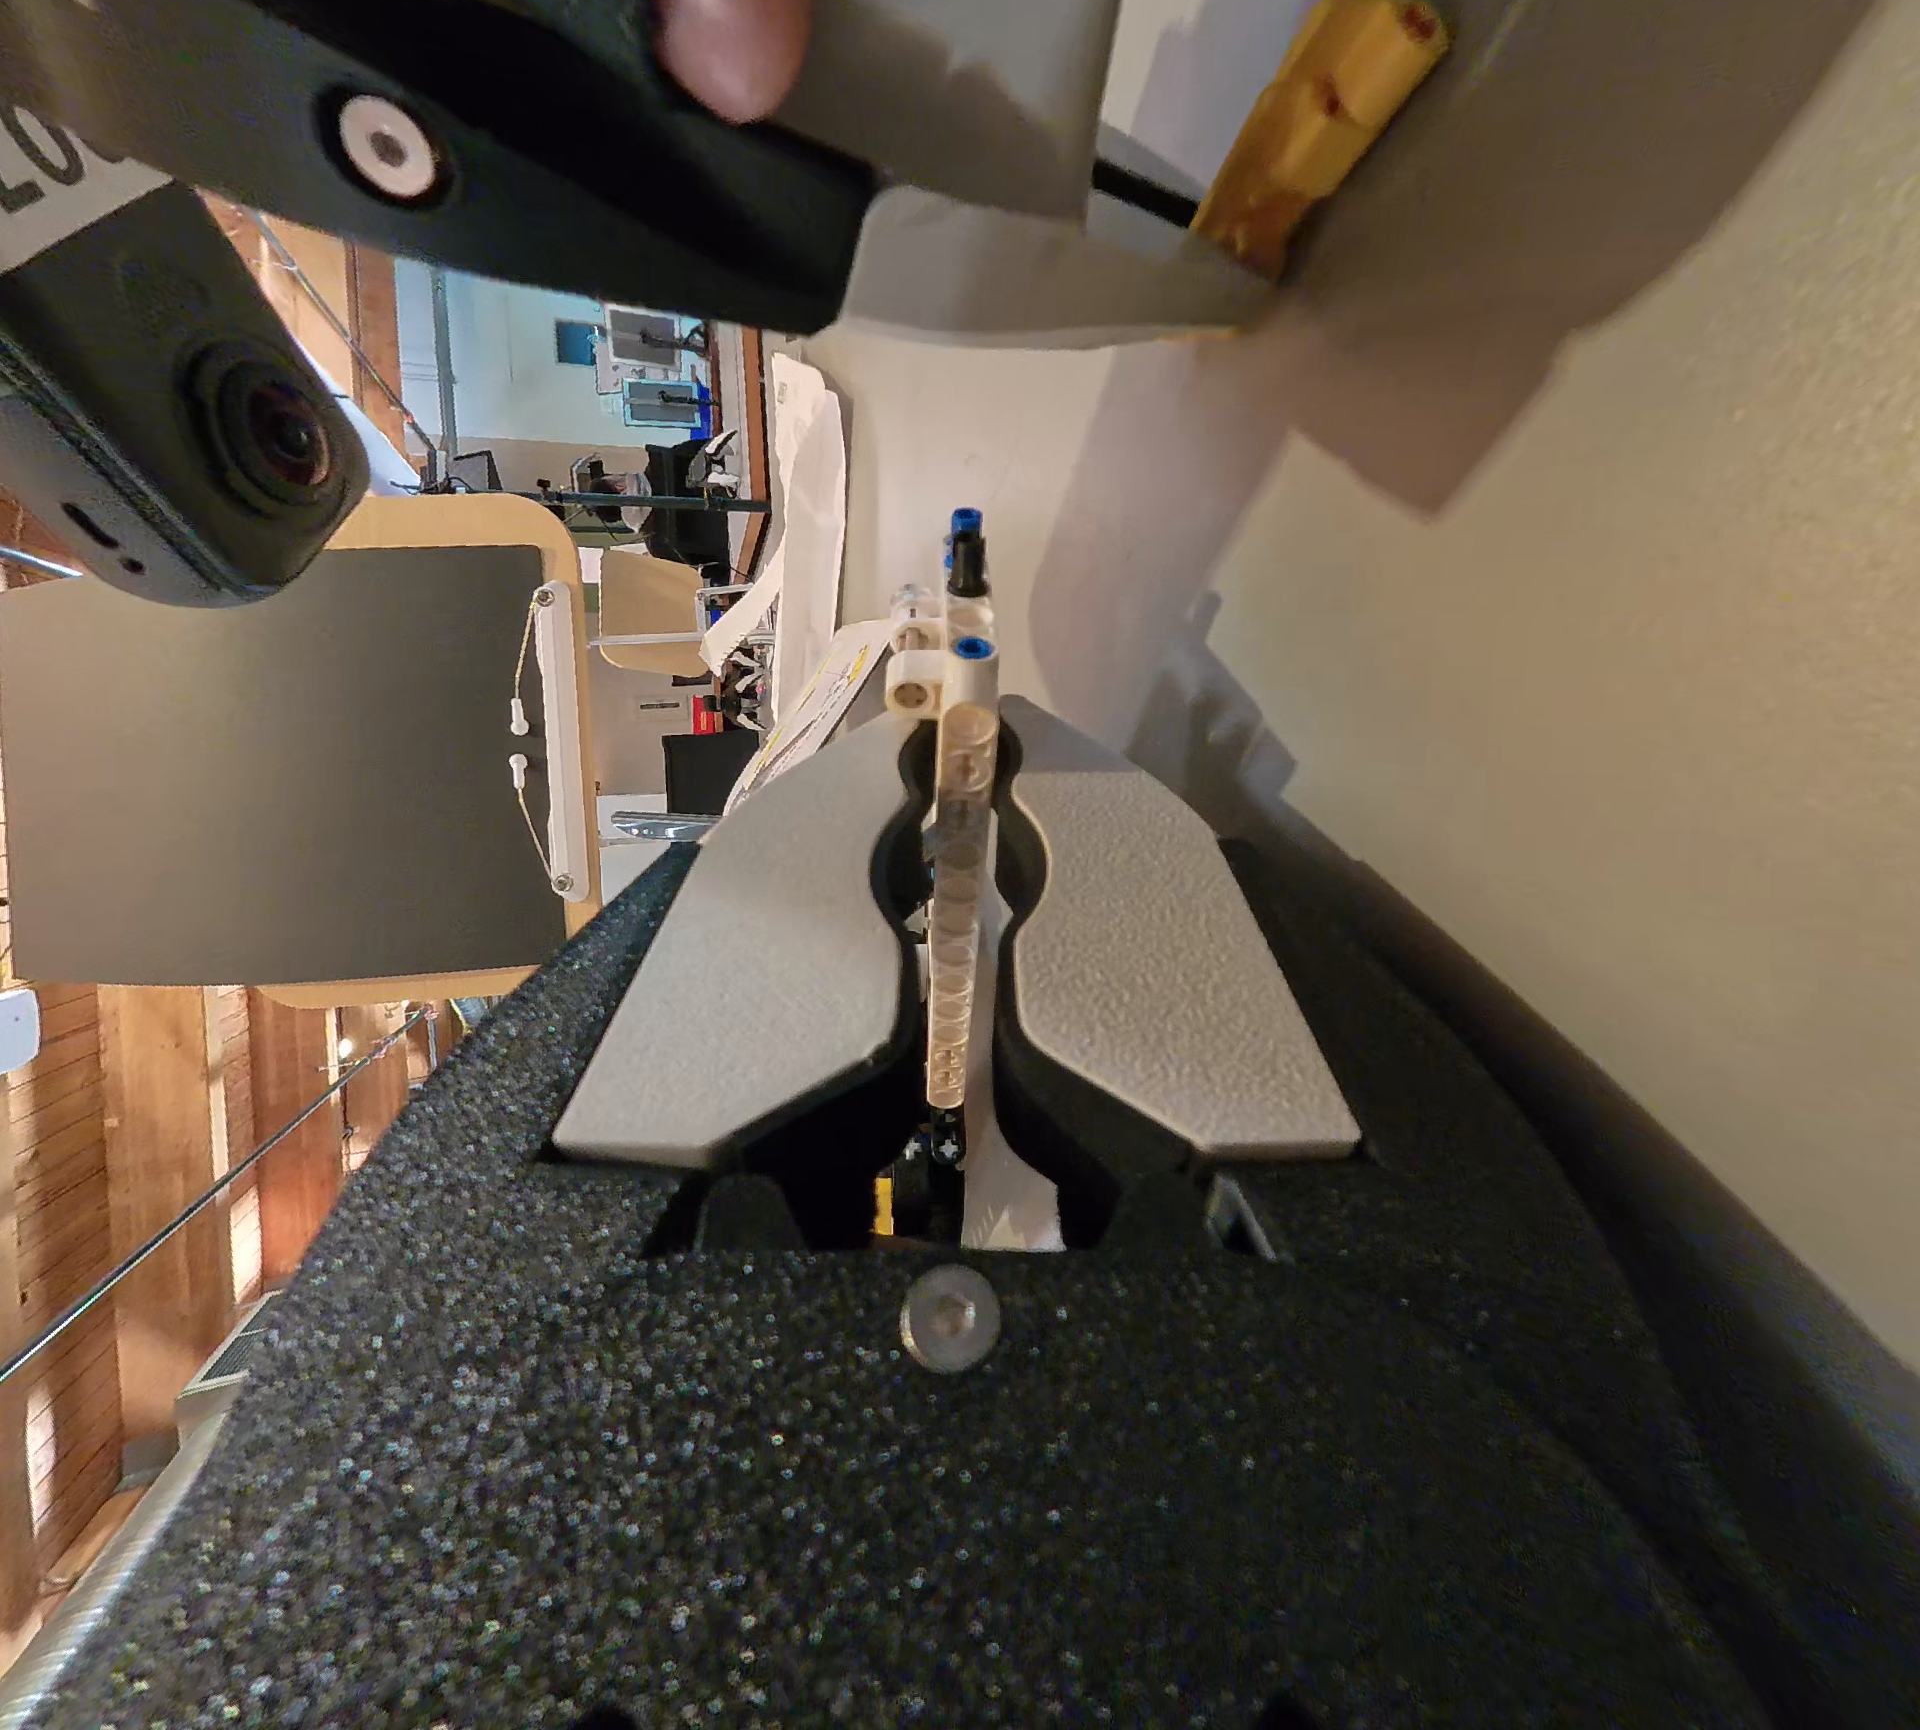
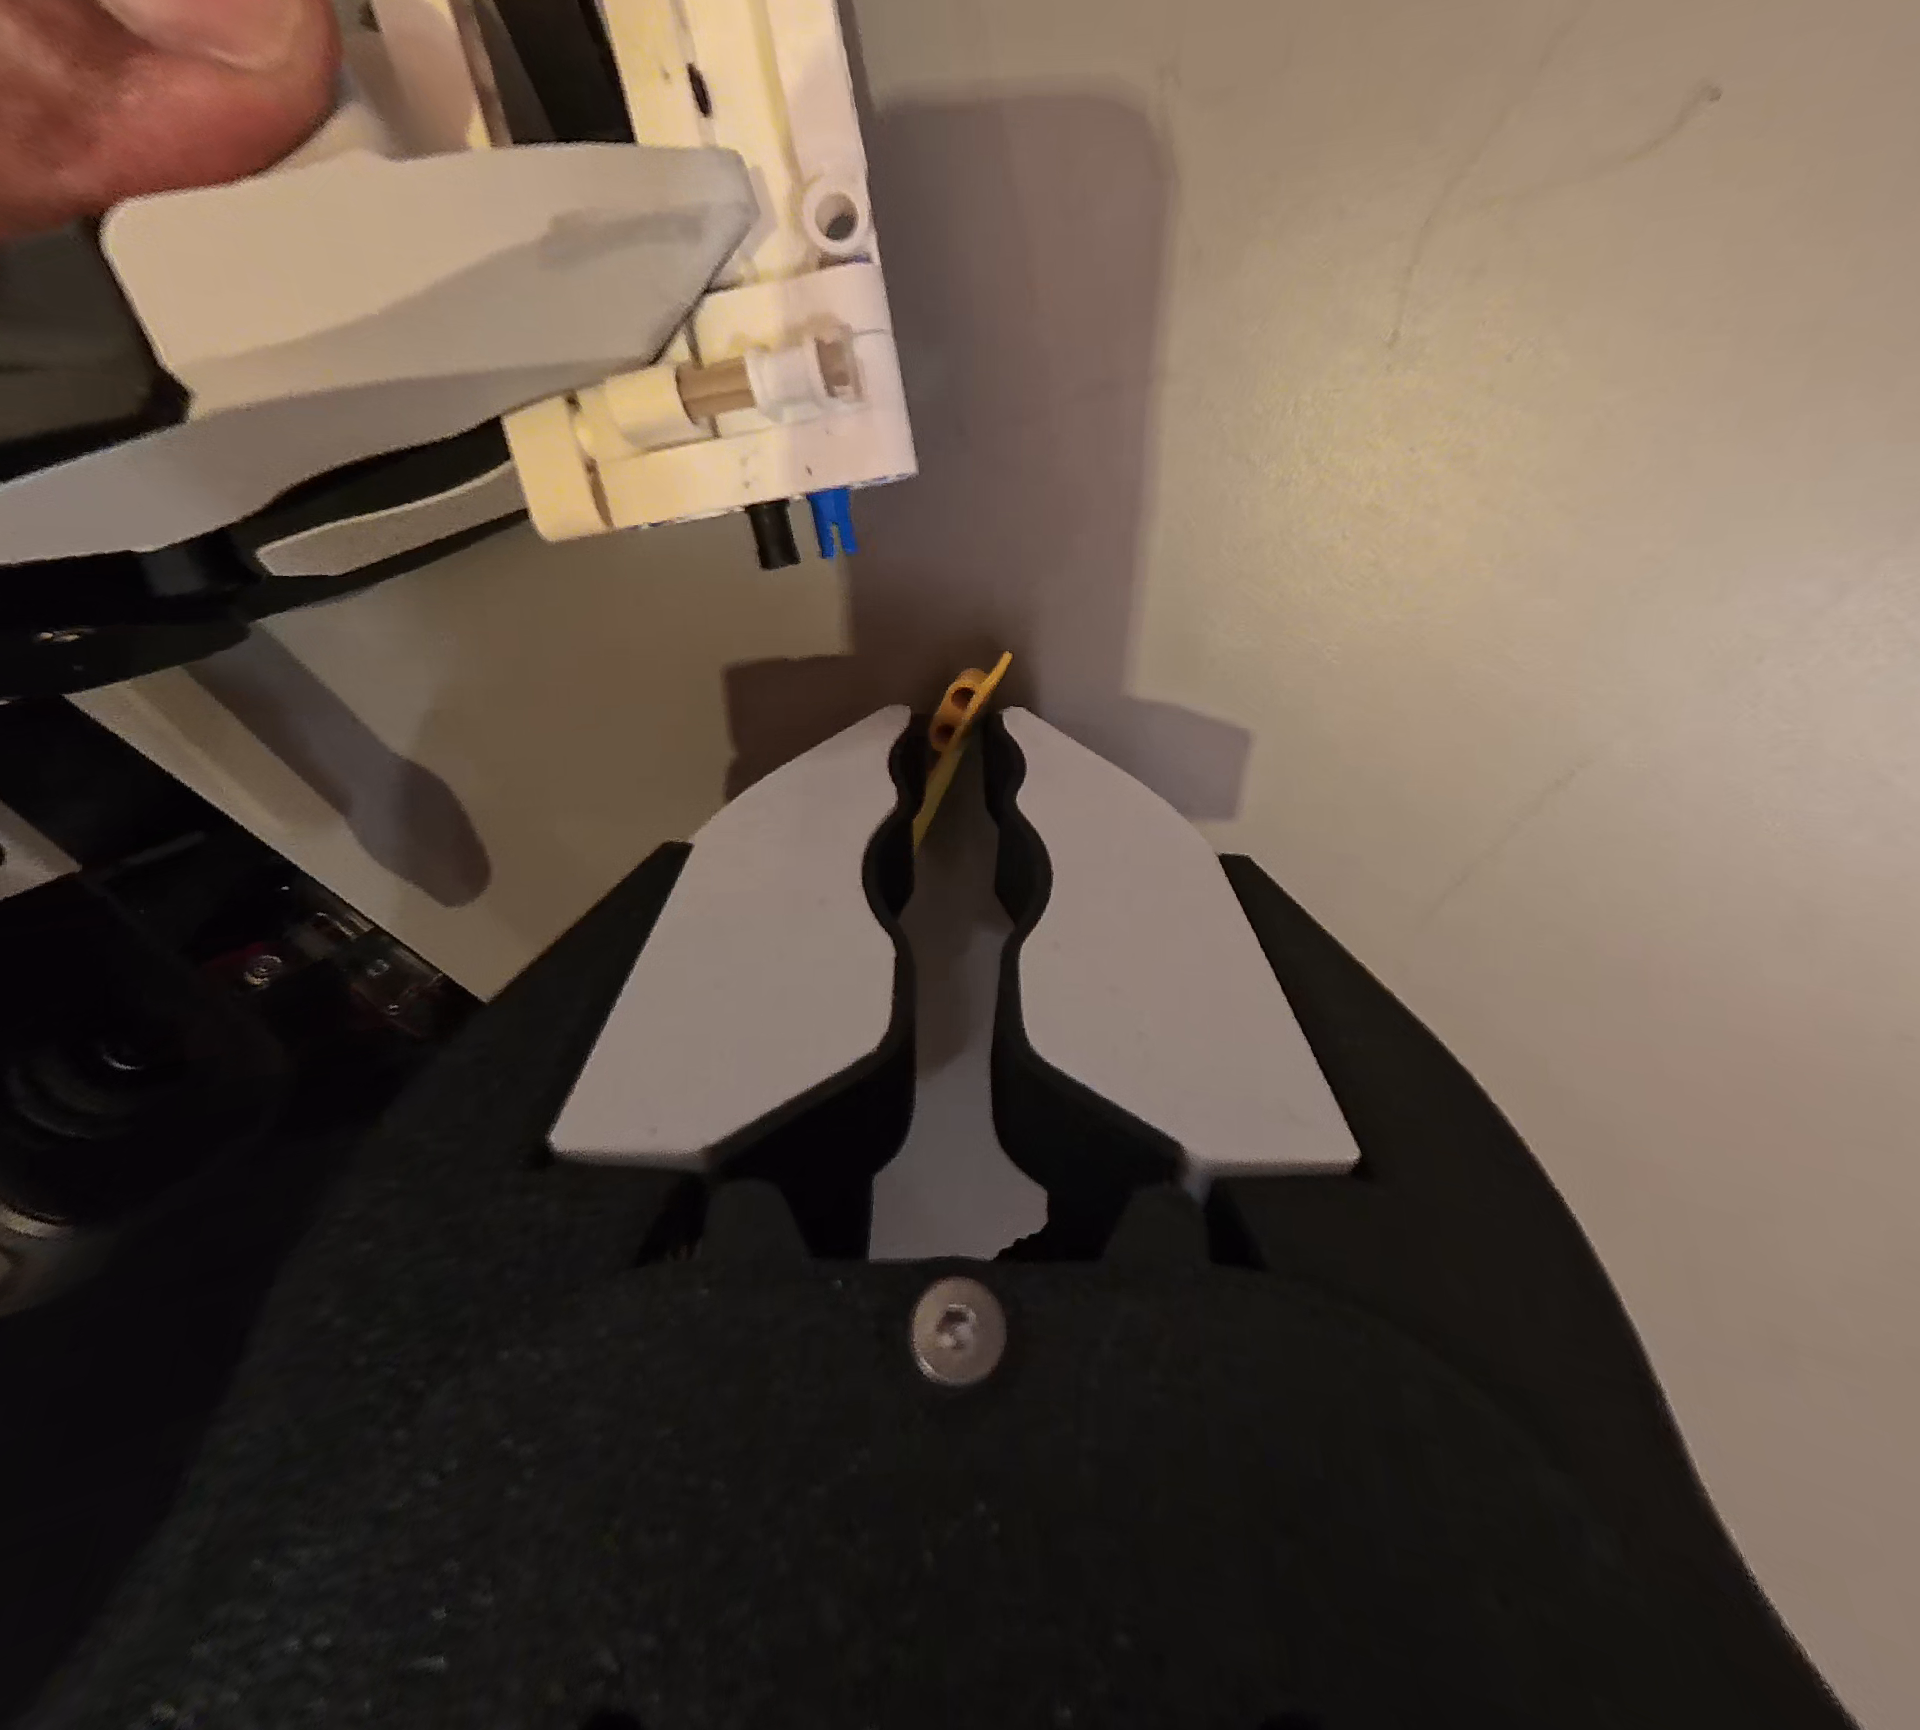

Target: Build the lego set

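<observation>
My left gripper (image 1: 961, 730) is shut on a white beam assembly (image 1: 961, 859) that runs lengthwise between its pads. The assembly's far end carries blue pins (image 1: 971, 646) and a black pin (image 1: 966, 563). In the right wrist view this assembly (image 2: 727, 278) hangs at the upper left, held by the left gripper's grey fingers (image 2: 416, 298), with its black pin (image 2: 774, 537) and blue pin (image 2: 831, 527) pointing down. My right gripper (image 2: 956, 730) is shut on a small yellow piece with holes (image 2: 961, 709), tilted at its tips. The yellow piece also shows in the left wrist view (image 1: 1330, 111).
A pale table surface (image 2: 1455, 433) lies below both grippers. A person's thumb (image 2: 156, 39) rests on the left gripper. The right gripper's camera (image 1: 260, 433) sits at the left. Papers (image 1: 810, 475) and a dark panel (image 1: 281, 766) lie behind. The grippers' ends are close to 8 centimetres from one another.
</observation>
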`<state>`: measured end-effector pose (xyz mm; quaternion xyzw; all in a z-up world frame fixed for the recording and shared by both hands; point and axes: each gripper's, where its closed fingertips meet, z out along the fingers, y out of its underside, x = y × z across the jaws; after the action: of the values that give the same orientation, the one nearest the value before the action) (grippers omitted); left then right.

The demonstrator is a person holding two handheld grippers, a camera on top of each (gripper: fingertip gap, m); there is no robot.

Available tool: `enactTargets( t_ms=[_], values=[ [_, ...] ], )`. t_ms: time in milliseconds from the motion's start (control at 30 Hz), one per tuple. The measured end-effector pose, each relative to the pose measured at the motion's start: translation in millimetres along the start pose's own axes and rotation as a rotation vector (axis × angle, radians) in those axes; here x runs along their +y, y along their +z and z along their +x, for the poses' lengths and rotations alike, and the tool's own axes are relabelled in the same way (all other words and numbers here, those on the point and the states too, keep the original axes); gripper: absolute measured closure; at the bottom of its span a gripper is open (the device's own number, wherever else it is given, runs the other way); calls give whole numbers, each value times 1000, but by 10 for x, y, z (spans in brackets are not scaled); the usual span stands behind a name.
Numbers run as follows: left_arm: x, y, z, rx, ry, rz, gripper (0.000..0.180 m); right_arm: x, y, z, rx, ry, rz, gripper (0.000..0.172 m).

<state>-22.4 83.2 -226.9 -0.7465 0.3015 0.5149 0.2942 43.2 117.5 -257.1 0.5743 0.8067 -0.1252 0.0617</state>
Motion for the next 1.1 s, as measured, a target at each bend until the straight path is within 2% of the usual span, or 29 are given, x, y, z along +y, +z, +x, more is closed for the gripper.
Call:
enactTargets(
  t_ms=[333, 533, 767, 867, 1033, 1100],
  values=[
    [-3, -1, 10, 0, 12, -4, 172, -9, 8, -17, -27, -9, -12, 163],
    [-5, 2, 14, 1, 15, -5, 172, 39, 41, -151, -64, -186, -59, 164],
    [-7, -1, 22, 9, 16, -1, 172, -1, 24, -95, 11, -343, -41, 165],
    [-4, -9, -2, 2, 2, 3, 172, -118, -76, -138, -158, -196, 103, 165],
    [1, -2, -104, -56, -39, 0, 172, -368, -402, -120, -637, 261, 490, 165],
    [-2, -6, -171, -93, -57, -1, 173, -401, -498, -114, -783, 383, 607, 165]
  ],
)
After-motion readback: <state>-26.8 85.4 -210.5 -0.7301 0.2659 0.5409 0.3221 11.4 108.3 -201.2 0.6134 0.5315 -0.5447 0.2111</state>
